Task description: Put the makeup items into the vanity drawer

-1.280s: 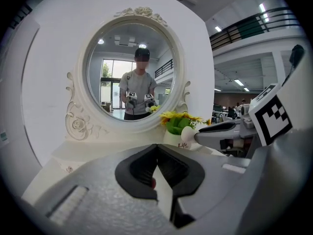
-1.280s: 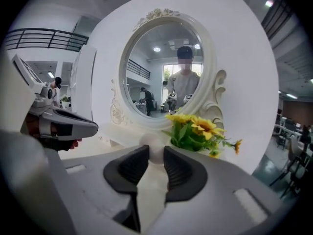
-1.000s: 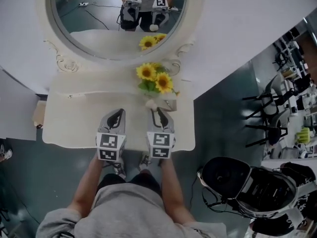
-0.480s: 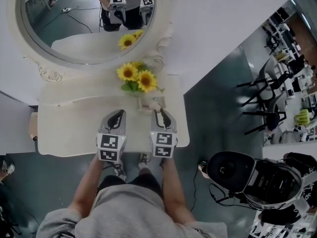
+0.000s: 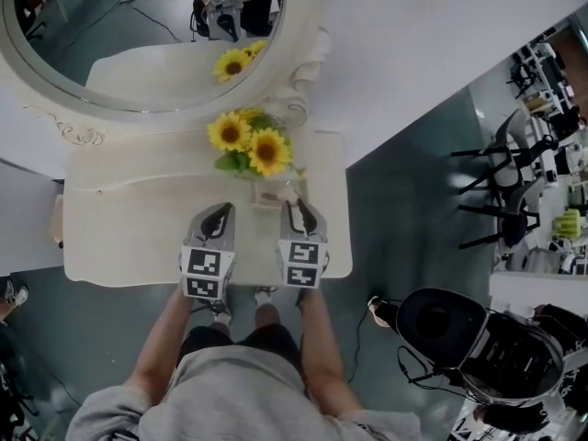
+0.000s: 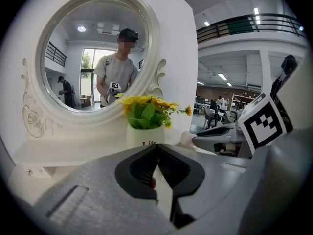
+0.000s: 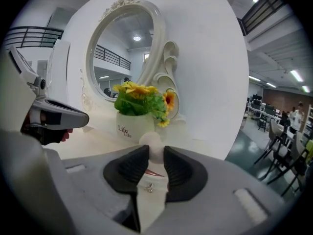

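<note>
White rounded item (image 7: 149,140) is pinched in the right tongs (image 7: 156,153), a small red item (image 6: 152,182) in the left tongs (image 6: 156,148); no drawer shows beneath them, so stowing likely all remains.

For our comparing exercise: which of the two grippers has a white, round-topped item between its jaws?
The right gripper: its jaws clamp a white round-topped item. The left gripper has only a small red thing between its jaws.

Mirror (image 5: 138,53) is set behind tabletop (image 5: 129,237); potted flowers (image 5: 253,145) are placed at back right. Left gripper (image 5: 219,209) and right gripper (image 5: 296,207) are held side by side over front edge, small item (image 6: 152,182) clamped in the left, round-topped item (image 7: 150,143) in the right.
</note>
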Action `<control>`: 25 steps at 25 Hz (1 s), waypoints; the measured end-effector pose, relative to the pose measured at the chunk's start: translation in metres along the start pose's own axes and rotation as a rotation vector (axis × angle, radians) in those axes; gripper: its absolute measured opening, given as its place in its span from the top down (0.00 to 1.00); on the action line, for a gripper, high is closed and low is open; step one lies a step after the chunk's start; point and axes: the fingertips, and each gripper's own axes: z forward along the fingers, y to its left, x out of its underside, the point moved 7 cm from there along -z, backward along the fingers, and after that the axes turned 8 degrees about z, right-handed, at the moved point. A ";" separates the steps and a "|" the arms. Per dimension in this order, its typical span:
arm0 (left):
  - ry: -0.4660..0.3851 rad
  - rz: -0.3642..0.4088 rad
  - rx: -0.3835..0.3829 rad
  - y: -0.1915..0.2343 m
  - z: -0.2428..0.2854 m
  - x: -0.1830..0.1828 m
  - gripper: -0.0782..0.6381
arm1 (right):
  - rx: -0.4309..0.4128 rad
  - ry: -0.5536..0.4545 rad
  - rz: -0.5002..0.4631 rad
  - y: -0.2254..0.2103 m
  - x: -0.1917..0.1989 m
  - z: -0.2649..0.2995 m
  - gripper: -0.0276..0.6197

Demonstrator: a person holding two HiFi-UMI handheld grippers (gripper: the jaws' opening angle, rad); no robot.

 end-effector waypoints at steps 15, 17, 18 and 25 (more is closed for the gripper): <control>0.081 -0.034 -0.012 -0.006 0.022 0.037 0.88 | -0.030 0.063 0.011 -0.014 0.030 0.042 0.79; 0.088 -0.035 -0.015 -0.006 0.023 0.038 0.88 | -0.034 0.074 0.008 -0.015 0.032 0.044 0.79; 0.090 -0.035 -0.017 -0.006 0.023 0.038 0.88 | -0.034 0.076 0.007 -0.016 0.034 0.045 0.79; 0.095 -0.036 -0.023 -0.005 0.020 0.040 0.88 | -0.038 0.059 0.029 -0.016 0.035 0.043 0.66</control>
